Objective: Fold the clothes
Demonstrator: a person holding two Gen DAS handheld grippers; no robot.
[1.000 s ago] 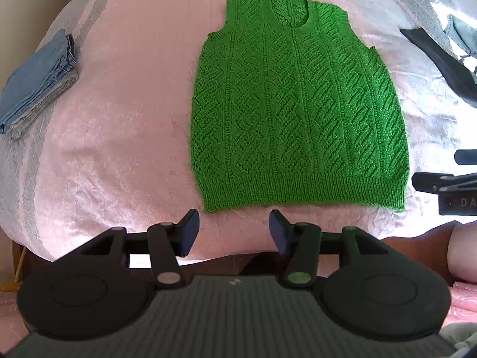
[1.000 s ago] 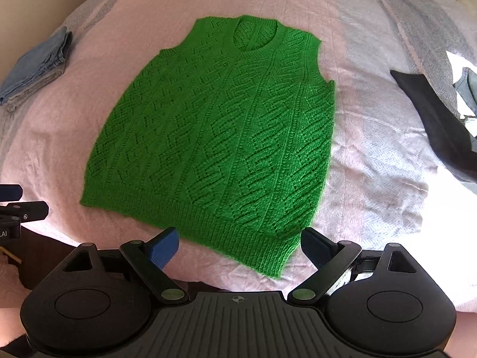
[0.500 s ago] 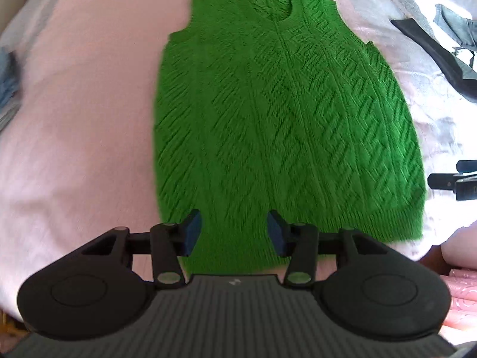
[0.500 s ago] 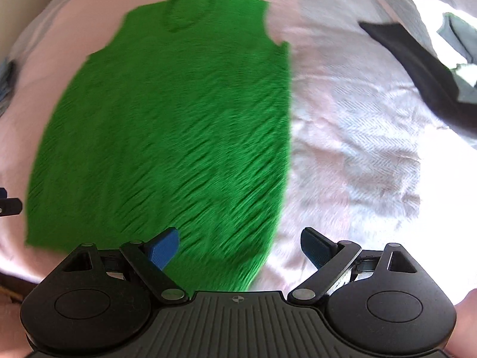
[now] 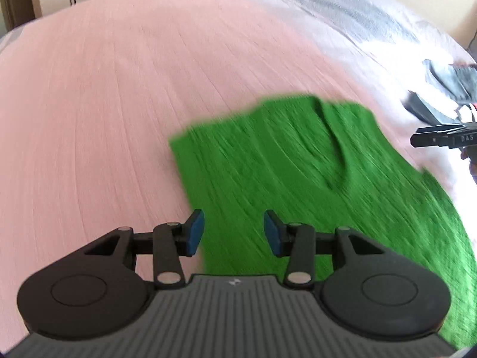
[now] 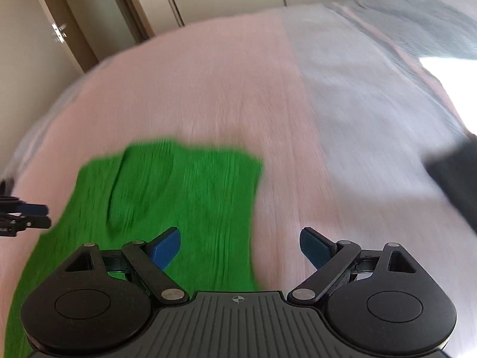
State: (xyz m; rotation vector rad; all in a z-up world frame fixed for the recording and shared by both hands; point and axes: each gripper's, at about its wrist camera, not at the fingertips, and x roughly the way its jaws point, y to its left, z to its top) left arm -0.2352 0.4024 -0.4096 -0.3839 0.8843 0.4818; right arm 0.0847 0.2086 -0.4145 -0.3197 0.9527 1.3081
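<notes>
Both views smeared by motion blur; knit detail lost.

Left gripper (image 5: pixel 234 232), lower centre of the left wrist view: fingers (image 5: pixel 195 232) spread apart, nothing between them. They straddle the left side edge of the green knitted vest (image 5: pixel 298 179); the left pad sits over the pink bedspread (image 5: pixel 119 104), the right pad over green. Contact with the cloth cannot be judged.

Right gripper (image 6: pixel 240 247), lower centre of the right wrist view: fingers (image 6: pixel 313 250) spread wide, released. The left pad is over the vest (image 6: pixel 184 203), the right pad over bare bedspread (image 6: pixel 283 89); the vest's right side edge runs between them.

The vest lies flat on the bed, neckline away from both grippers, its upper edge about mid-frame in each view. Bare bedspread stretches beyond it to the far bed edge, and to the left in the left wrist view.

Left wrist view only: the other gripper's black tip at the right edge of the frame, and dark garments (image 5: pixel 447 89) at the upper right, well apart from the vest. Right wrist view only: a door with handle (image 6: pixel 59 32) at the upper left, cupboard fronts along the top, a grey-striped band of bedspread on the right, and a dark blurred shape (image 6: pixel 459 179) at the right edge.
</notes>
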